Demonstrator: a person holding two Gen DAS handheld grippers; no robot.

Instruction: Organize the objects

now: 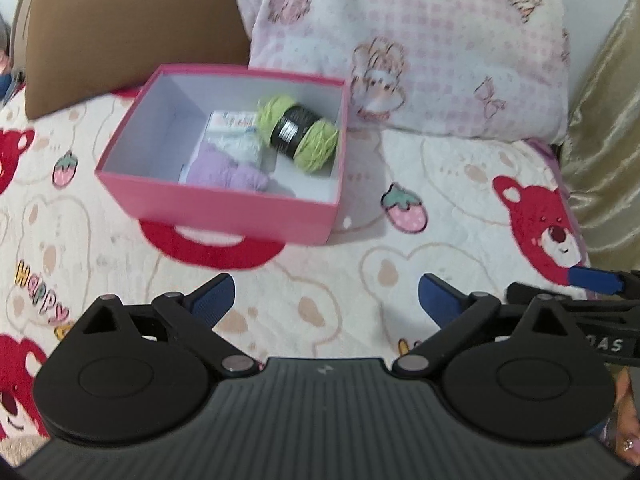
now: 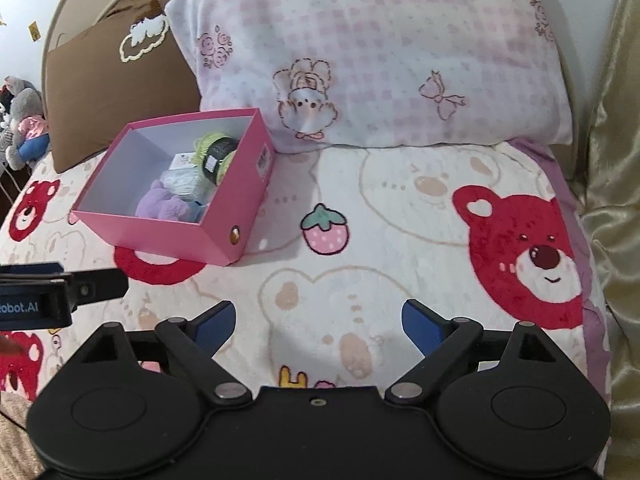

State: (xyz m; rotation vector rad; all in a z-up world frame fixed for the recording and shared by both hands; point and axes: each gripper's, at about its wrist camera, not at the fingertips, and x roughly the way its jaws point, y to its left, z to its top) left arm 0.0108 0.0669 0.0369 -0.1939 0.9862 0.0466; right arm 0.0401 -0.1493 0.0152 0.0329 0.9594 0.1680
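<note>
I am holding my left gripper [image 1: 325, 296] low over the bed, its jaws spread wide with nothing between them, only the bear-print blanket [image 1: 360, 248] showing through the gap. My right gripper [image 2: 318, 322] is hanging just beside it on the right, jaws likewise spread and gripping nothing. Ahead of me, the pink box [image 1: 224, 208] is sitting open on the blanket, its back edge near the brown cushion [image 1: 120, 40] and its right side close to the pink checked pillow [image 1: 440, 60]. Inside the box, the green yarn skein [image 1: 298, 132] with its dark band is lying toward the back right corner, a purple fluffy item [image 1: 224, 172] is resting against the front wall, and a pale packet [image 1: 236, 132] is lying between them on the white floor of the box; I cannot tell what the packet is holding. From my right wrist view, a small sticker is showing on the box's right wall, and some plush toys [image 2: 22, 120] are sitting at the far left beyond the bed.
</note>
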